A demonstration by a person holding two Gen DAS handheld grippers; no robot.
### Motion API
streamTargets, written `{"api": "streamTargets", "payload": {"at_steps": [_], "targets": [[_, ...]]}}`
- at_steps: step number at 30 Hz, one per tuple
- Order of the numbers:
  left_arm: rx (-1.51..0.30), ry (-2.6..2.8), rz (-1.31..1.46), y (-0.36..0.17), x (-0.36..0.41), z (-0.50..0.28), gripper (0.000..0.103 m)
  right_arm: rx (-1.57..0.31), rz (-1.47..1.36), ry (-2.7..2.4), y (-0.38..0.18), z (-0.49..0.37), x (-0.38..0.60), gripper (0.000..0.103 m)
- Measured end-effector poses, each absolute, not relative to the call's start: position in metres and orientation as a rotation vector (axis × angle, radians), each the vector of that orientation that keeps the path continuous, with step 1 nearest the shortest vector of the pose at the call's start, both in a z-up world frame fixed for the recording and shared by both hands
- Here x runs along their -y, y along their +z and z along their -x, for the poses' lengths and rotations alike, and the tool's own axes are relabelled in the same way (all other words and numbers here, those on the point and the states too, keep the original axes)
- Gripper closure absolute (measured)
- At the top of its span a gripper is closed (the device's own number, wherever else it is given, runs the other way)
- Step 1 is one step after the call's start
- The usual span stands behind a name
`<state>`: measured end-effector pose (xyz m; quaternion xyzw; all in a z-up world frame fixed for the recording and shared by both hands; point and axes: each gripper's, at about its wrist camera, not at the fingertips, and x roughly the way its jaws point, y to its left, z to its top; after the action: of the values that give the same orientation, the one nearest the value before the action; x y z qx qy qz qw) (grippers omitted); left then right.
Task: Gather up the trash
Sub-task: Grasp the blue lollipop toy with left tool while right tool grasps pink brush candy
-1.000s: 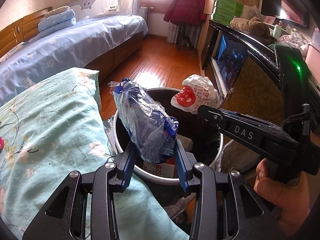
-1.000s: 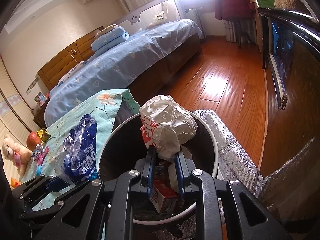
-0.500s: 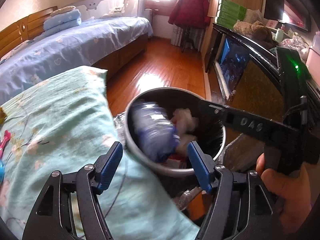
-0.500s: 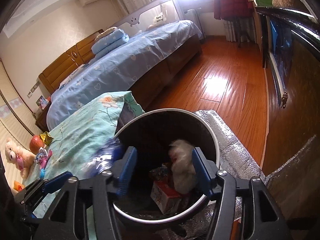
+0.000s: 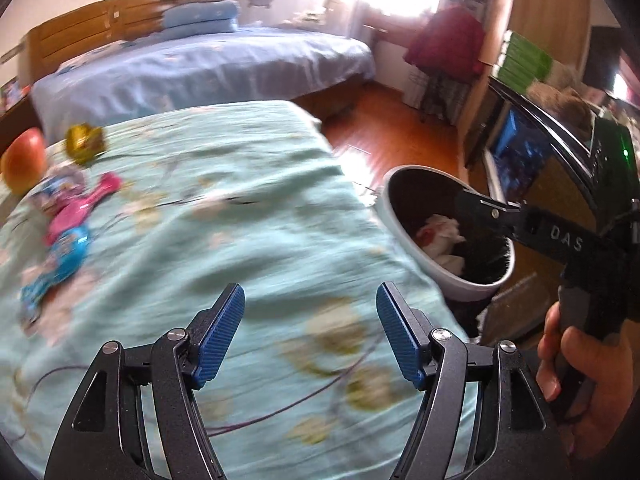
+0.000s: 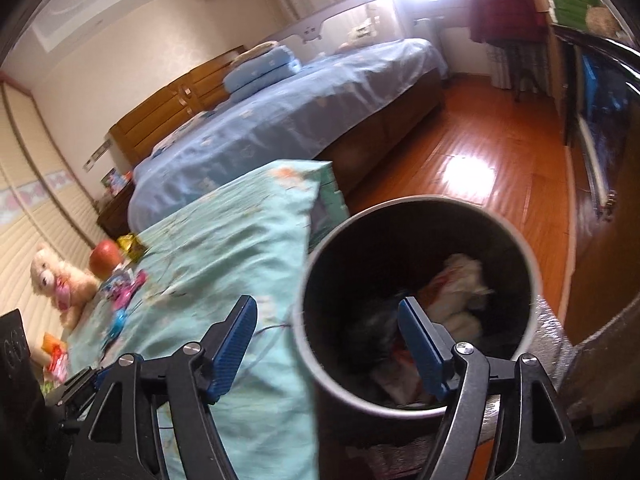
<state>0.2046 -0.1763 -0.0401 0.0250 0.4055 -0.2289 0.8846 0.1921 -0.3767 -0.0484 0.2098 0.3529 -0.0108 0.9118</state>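
Teal bedspread (image 5: 248,216) fills frame centre. Left gripper (image 5: 310,334) and right gripper (image 6: 326,346) both spread, empty. Crumpled trash lies inside bin (image 6: 416,204), lower right. Next step, likely: reach wrappers (image 5: 64,236) at left edge.

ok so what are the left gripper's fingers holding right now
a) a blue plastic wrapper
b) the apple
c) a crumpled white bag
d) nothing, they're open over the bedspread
d: in the left wrist view the left gripper has its blue fingers spread wide with only the teal bedspread between them; the crumpled white bag lies in the trash bin.
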Motion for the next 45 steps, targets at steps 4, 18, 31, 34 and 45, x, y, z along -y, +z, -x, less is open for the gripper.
{"api": "streamTargets", "payload": {"at_steps": [4,18,31,34,45], "targets": [[-0.831,-0.423,-0.036,-0.040,0.146,-0.202,0.033,-0.742,-0.411,0.027,-0.049,-0.197,0.351,0.026],[-0.832,-0.260,0.001,-0.049,0.044,-0.203,0.033,-0.793,-0.360,0.159,-0.053,-0.213,0.267,0.025],[-0.869,-0.175,-0.090,-0.061,-0.013,-0.244,0.033,-0.817,-0.317,0.215,-0.053,-0.230,0.220,0.025],[-0.881,-0.193,-0.131,-0.066,-0.012,-0.256,0.033,-0.819,-0.323,0.220,-0.053,-0.235,0.215,0.025],[-0.881,-0.245,-0.198,-0.069,0.000,-0.259,0.071,-0.837,-0.324,0.235,-0.057,-0.247,0.198,0.025]]}}
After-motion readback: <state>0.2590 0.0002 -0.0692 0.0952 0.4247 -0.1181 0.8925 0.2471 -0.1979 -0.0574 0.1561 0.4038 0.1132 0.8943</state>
